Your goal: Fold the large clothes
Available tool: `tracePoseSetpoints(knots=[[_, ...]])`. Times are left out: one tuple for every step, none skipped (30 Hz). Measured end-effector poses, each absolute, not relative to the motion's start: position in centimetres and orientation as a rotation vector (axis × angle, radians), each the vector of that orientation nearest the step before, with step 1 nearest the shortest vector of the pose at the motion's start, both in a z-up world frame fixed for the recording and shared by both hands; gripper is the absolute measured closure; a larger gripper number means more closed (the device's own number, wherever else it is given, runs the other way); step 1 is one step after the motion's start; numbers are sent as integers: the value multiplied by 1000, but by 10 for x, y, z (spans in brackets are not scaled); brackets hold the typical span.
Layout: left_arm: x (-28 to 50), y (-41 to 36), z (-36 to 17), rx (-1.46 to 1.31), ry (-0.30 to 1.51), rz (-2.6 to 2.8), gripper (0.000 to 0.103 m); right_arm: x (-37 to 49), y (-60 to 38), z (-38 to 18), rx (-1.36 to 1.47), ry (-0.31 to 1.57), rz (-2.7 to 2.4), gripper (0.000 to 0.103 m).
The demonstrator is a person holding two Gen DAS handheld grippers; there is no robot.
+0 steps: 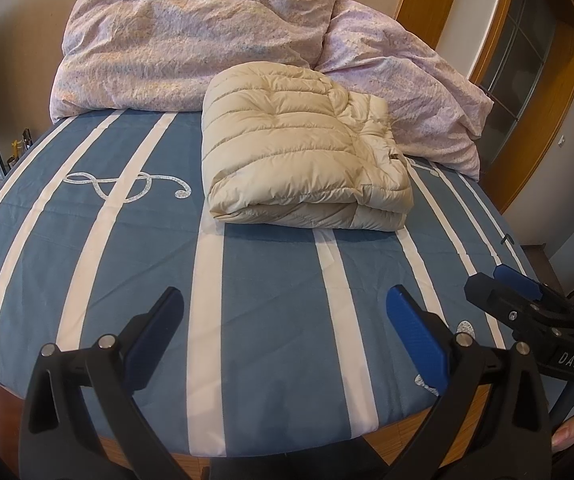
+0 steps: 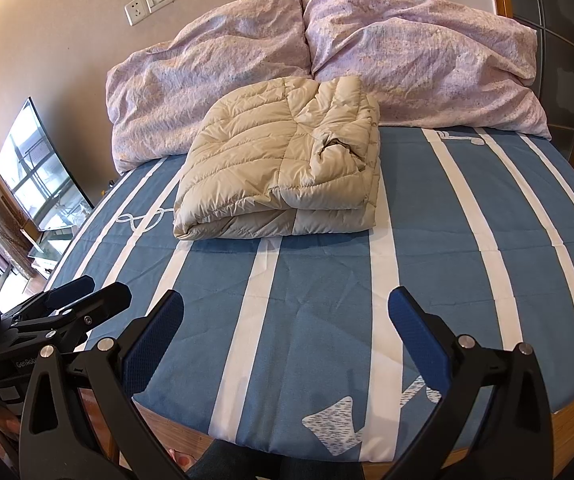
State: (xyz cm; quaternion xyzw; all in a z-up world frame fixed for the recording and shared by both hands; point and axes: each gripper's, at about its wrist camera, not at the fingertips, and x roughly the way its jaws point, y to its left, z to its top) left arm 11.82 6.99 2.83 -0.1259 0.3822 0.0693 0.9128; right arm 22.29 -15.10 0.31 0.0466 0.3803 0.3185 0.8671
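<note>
Currently, the beige quilted down jacket point(image 1: 303, 148) lies folded into a compact rectangular bundle on the bed point(image 1: 271, 320), which carries a blue sheet with white stripes. In the left wrist view the bundle sits at roughly 12 o'clock from the left gripper point(image 1: 285, 320), well apart from it, with its thick folded edge facing the camera. In the right wrist view the same jacket point(image 2: 283, 168) lies at about 11 o'clock from the right gripper point(image 2: 287, 320), also well apart.

Left gripper: jaws spread wide, nothing between them, hovering above the sheet near the foot edge of the bed. Right gripper: jaws likewise spread wide and empty, above the same end of the bed. Each gripper shows in the other's view: the right one at 3 o'clock point(image 1: 499, 276) in the left wrist view, the left one at 9 o'clock point(image 2: 83, 292) in the right wrist view.

Behind the jacket, at 12 o'clock, two crumpled pink pillows point(image 1: 191, 36) rest against the wall; the jacket's far edge lies just beside them. A white treble clef motif point(image 1: 127, 186) marks the sheet at 10 o'clock from the left gripper. A wall socket point(image 2: 149, 0) sits above the pillows, at 11 o'clock in the right wrist view.
</note>
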Motion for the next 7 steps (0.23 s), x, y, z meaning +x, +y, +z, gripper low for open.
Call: tracePoseSetpoints(knots=[[118, 70, 28, -259, 787, 143, 2, 223, -152, 4, 97, 795, 667, 1], [118, 69, 28, -259, 787, 143, 2, 223, -152, 4, 97, 795, 667, 1], [118, 69, 28, -259, 786, 142, 2, 223, -151, 3, 97, 795, 667, 1], [118, 70, 28, -259, 787, 142, 2, 223, -152, 4, 97, 795, 668, 1], [118, 70, 28, -259, 787, 143, 2, 223, -152, 4, 97, 795, 668, 1], [119, 69, 28, -259, 787, 144, 2, 223, -151, 3, 97, 795, 668, 1], [118, 70, 29, -259, 787, 144, 2, 223, -151, 3, 97, 795, 668, 1]])
